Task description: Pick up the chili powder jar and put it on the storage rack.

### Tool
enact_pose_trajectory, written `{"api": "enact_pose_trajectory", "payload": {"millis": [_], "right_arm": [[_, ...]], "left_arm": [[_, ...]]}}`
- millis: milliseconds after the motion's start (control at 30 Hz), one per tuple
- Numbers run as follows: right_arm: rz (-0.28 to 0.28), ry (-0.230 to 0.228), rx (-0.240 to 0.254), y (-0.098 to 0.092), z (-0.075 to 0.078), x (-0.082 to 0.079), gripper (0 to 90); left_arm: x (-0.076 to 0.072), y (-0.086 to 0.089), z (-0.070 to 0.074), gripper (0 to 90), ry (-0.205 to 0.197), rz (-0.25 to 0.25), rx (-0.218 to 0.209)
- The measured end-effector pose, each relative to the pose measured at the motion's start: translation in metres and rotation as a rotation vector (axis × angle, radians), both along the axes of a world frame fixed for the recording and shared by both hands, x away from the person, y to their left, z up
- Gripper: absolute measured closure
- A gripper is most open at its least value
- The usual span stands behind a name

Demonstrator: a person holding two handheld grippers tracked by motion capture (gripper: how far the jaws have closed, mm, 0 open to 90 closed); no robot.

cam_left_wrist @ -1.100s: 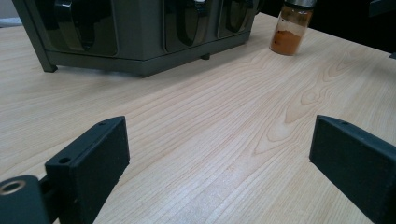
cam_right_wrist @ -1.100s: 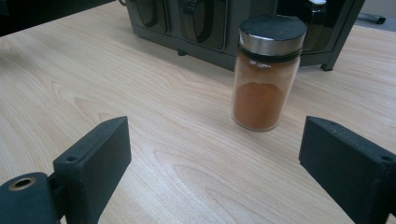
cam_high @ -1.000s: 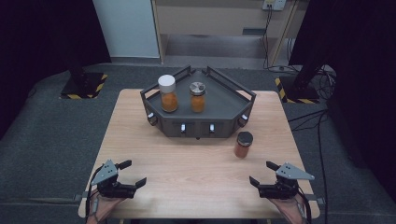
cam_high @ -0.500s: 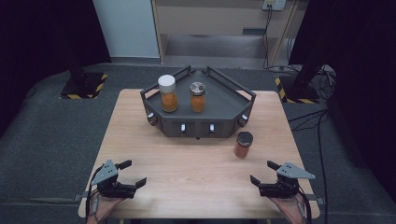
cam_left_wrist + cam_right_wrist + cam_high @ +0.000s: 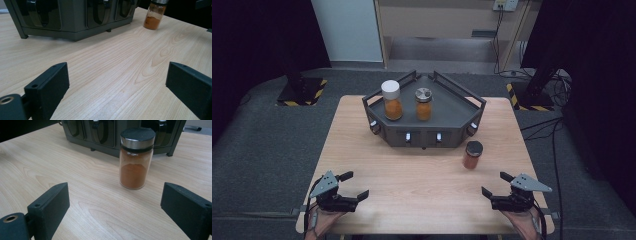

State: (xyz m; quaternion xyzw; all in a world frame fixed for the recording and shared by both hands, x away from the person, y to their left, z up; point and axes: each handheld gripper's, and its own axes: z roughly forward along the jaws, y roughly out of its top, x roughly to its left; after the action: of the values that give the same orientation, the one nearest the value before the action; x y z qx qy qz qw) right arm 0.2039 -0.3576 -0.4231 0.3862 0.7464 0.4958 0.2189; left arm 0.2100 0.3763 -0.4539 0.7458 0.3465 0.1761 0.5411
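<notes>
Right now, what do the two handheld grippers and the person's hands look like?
Both grippers are black, each with two blocky, flat-faced jaws. In the gripper views each left jaw has a small round hole on top, and a brass-coloured ring shows on the body beside it. The left gripper and right gripper each carry a grey three-cornered plate on top. Thin dark cables trail back past the wrists. The hands look bare; no sleeves show.

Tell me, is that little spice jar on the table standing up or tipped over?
Upright. The spice jar stands on its base on the table, dark lid on top, powder settled level in the lower part.
</notes>
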Motion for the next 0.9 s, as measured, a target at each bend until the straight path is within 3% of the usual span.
{"api": "enact_pose_trajectory", "payload": {"millis": [600,900], "right_arm": [[-0.024,-0.019,0.008,-0.002,0.002,-0.004,8.4],[-0.045,-0.033,0.020,-0.004,0.011,-0.007,8.5]], "left_arm": [[0.000,0.000,0.000,3.8,-0.001,0.001,-0.004],[0.000,0.000,0.000,3.8,0.000,0.002,0.000]]}}
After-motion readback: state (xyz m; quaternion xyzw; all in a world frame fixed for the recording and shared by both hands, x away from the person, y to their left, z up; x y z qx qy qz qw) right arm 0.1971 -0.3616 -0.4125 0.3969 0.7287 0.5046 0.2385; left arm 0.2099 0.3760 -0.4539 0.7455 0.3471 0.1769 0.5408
